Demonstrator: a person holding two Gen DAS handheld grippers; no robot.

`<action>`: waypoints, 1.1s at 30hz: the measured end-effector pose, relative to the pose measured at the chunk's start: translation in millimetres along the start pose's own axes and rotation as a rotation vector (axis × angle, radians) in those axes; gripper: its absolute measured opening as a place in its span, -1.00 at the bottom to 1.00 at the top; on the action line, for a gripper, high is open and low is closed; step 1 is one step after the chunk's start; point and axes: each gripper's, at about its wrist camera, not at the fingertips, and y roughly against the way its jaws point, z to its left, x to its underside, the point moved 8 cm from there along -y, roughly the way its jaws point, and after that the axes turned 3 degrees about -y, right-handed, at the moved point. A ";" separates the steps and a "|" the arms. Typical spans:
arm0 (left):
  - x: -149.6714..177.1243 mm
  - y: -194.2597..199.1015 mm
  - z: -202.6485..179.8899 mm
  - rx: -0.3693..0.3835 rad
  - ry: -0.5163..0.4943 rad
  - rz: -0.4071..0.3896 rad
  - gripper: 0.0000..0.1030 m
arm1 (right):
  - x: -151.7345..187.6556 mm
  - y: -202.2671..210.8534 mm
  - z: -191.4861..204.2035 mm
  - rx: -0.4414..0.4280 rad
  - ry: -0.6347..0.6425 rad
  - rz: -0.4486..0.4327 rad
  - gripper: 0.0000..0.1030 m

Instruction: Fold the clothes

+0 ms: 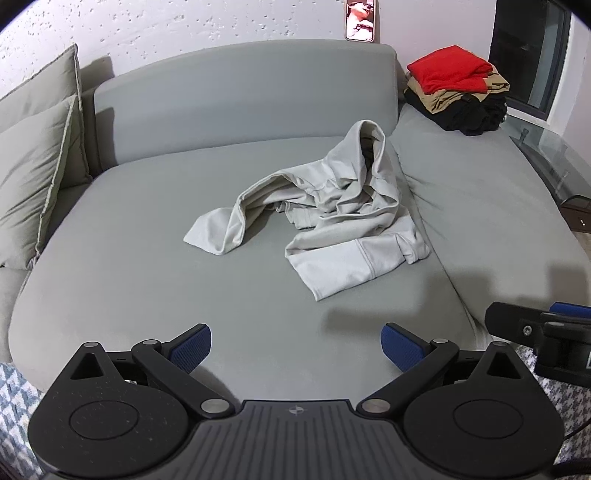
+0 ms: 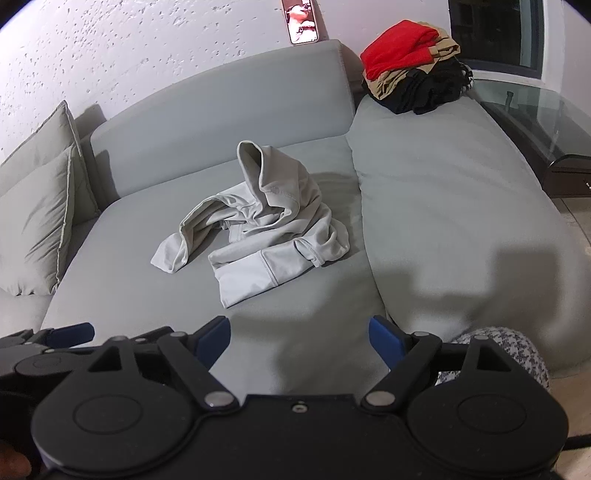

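A crumpled light grey garment [image 1: 332,210] [image 2: 258,229] lies in a heap on the grey sofa seat [image 1: 166,258] [image 2: 122,266], one part standing up in a peak. My left gripper [image 1: 297,349] hovers over the seat's front edge, well short of the garment, its blue pads wide apart and empty. My right gripper [image 2: 299,338] hangs at the same front edge, also open with nothing between its fingers. The right gripper's body [image 1: 535,328] shows at the right edge of the left wrist view, and the left gripper's side [image 2: 48,339] appears at the left of the right wrist view.
A stack of folded clothes [image 1: 458,88] [image 2: 413,74], red on top over tan and black, sits at the back right of the sofa. Two grey cushions [image 1: 33,177] [image 2: 33,221] lean at the left. A glass table [image 1: 546,155] [image 2: 535,110] stands right. A phone [image 1: 360,18] leans on the wall.
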 end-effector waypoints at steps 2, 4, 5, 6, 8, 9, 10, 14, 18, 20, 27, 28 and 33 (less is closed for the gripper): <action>-1.0 1.7 -0.7 -0.005 -0.003 -0.011 0.95 | -0.4 0.7 0.2 -0.004 0.000 -0.009 0.60; 2.6 2.0 -1.7 -0.004 0.000 -0.017 0.95 | -0.5 1.4 -0.1 -0.006 -0.002 -0.010 0.60; 5.4 0.5 -1.8 0.003 0.007 -0.012 0.95 | -0.5 1.8 -0.3 -0.005 -0.002 -0.010 0.60; 4.6 -2.5 -0.1 0.023 0.021 0.009 0.95 | -0.4 2.2 -0.3 -0.004 0.001 -0.012 0.60; 4.9 -4.4 0.8 0.029 0.027 0.017 0.95 | -1.5 0.1 1.0 -0.002 0.003 -0.012 0.60; 4.8 -2.2 0.1 0.025 0.026 0.016 0.95 | -0.8 -0.3 1.9 -0.001 0.003 -0.011 0.60; 7.3 -3.5 -0.6 0.024 0.027 0.016 0.95 | 0.3 0.0 2.5 -0.001 0.002 -0.011 0.60; 4.2 -4.0 0.9 0.018 0.025 0.028 0.95 | -0.1 1.3 2.6 0.001 0.000 -0.007 0.60; 5.3 -4.9 1.5 0.016 0.029 0.029 0.95 | 0.8 0.7 1.4 0.007 0.004 -0.003 0.60; 6.1 -5.4 1.8 0.016 0.031 0.029 0.95 | 0.9 0.1 1.8 0.009 0.005 -0.001 0.60; 7.9 -7.2 3.4 0.014 0.038 0.036 0.95 | 1.8 -2.0 2.3 0.010 0.006 0.006 0.60; 8.2 -7.4 3.6 0.014 0.039 0.037 0.95 | 2.0 -2.4 2.2 0.010 0.006 0.007 0.60; 9.3 -8.5 3.8 0.013 0.041 0.041 0.95 | 2.9 -3.1 2.7 0.004 0.012 0.014 0.60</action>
